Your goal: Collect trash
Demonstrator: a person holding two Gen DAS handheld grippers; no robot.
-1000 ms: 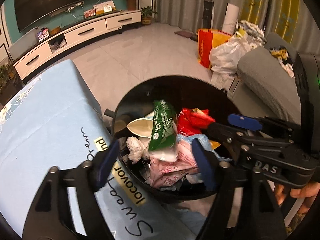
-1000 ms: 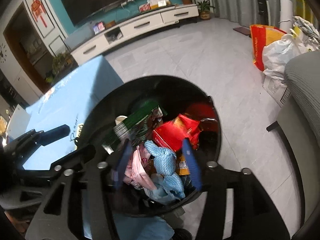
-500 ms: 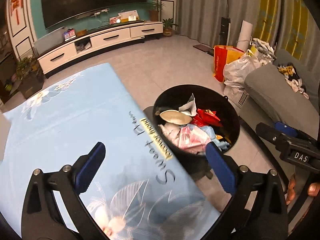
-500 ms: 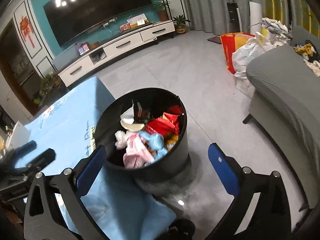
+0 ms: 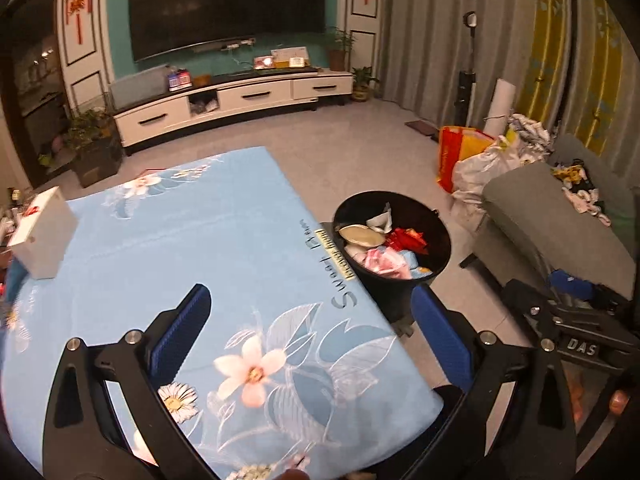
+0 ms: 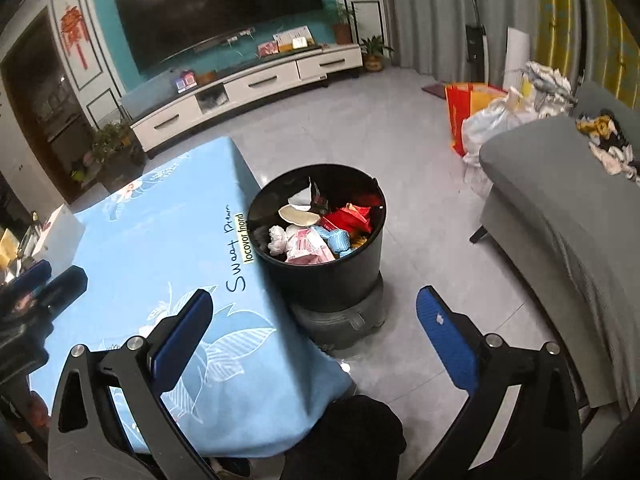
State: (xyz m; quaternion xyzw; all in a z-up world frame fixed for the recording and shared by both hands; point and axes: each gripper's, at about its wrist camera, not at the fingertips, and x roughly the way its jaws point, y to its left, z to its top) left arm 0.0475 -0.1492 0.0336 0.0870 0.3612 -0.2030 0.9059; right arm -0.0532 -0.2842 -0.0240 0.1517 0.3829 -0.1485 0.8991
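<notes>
A black round trash bin (image 6: 362,264) stands on the floor against the right edge of the blue flowered table (image 6: 160,248). It holds several wrappers, red, pink, blue and white (image 6: 316,228). The bin also shows in the left wrist view (image 5: 440,236). My left gripper (image 5: 312,328) is open and empty above the table's near part. My right gripper (image 6: 314,320) is open and empty, high above the floor in front of the bin. The right gripper's body shows at the right of the left wrist view (image 5: 576,320).
A white box (image 5: 42,236) stands at the table's far left. A grey sofa (image 6: 568,232) is on the right, with bags (image 6: 492,116) behind it. A white TV cabinet (image 6: 256,84) lines the far wall. Grey floor lies between.
Both grippers have pulled up and back from right over the bin and opened wide. A green wrapper seen upright over the bin a second ago is no longer visible.
</notes>
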